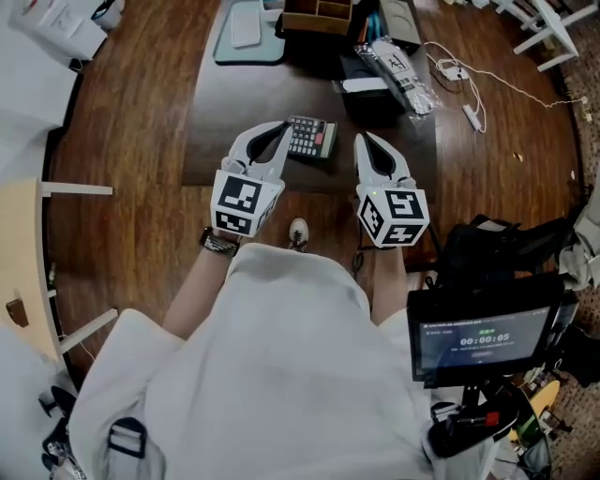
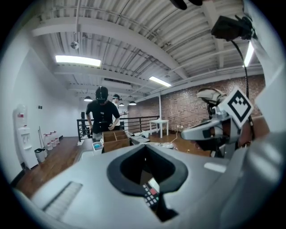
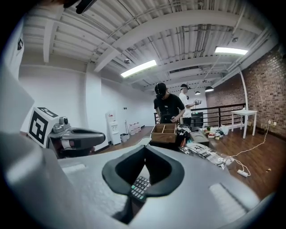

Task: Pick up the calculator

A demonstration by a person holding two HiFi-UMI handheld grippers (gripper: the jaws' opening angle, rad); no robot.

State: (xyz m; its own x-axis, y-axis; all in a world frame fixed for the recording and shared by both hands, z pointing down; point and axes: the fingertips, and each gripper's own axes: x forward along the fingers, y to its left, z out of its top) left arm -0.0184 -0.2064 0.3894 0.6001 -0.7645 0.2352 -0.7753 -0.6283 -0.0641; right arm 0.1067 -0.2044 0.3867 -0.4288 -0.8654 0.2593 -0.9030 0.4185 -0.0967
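The person is holding both grippers side by side over the near edge of a dark table (image 1: 211, 150). The left gripper (image 1: 278, 133) is showing its jaws pressed together with nothing pinched between them, and the right gripper (image 1: 364, 144) is likewise showing its jaws closed and empty. The calculator (image 1: 312, 137) is lying flat on the table between the two gripper tips, just beside the left one; whether that tip is touching it cannot be told. In each gripper view its keys are peeking through the gap behind the closed jaws. Farther back on the table a wooden divided box (image 1: 319, 15), a teal tray (image 1: 225, 47) and a plastic-wrapped packet (image 1: 398, 66) are sitting, well apart from the calculator.
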